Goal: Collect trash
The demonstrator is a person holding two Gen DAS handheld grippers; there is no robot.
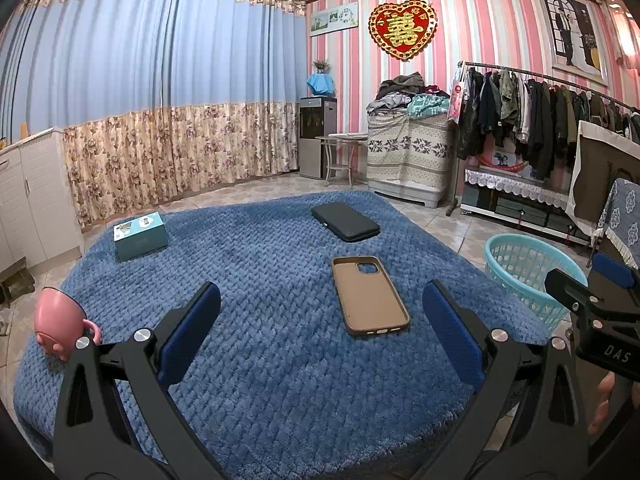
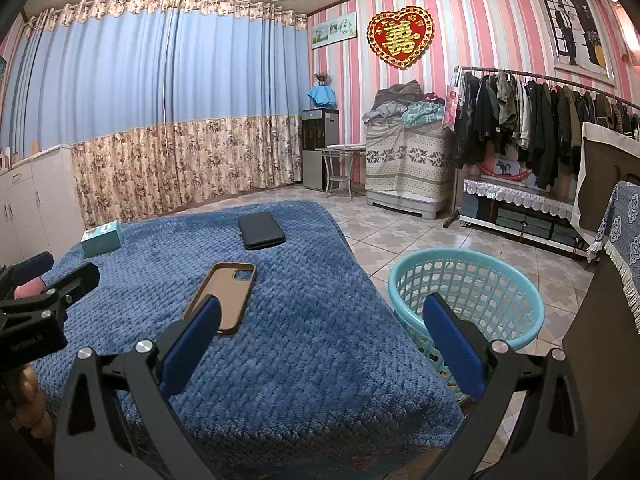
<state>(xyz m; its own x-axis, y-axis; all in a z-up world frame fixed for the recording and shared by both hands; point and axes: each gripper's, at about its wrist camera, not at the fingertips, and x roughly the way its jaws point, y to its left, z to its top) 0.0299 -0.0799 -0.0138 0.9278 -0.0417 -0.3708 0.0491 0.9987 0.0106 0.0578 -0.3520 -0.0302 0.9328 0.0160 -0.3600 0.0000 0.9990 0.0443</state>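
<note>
A blue quilted blanket (image 1: 280, 320) fills the lower middle of the left wrist view and spreads across the lower left of the right wrist view. A teal plastic basket (image 2: 472, 292) stands on the tiled floor just beside the blanket's right edge; it sits at right of centre in the right wrist view and at the right edge of the left one.

On the blanket, a teal box (image 1: 140, 236) lies at the far left, and a black case (image 1: 345, 222) lies at the far side, upper centre. A brown phone case (image 1: 370, 295), hollow side up, lies in the middle of the blanket. A pink cup (image 1: 60, 320) sits at the blanket's left edge.

The left gripper (image 1: 322, 308) hovers over the blanket with its blue pads spread wide, holding nothing. The right gripper (image 2: 322, 320) is likewise wide open and empty, one finger over the phone case, the other in front of the basket.
</note>
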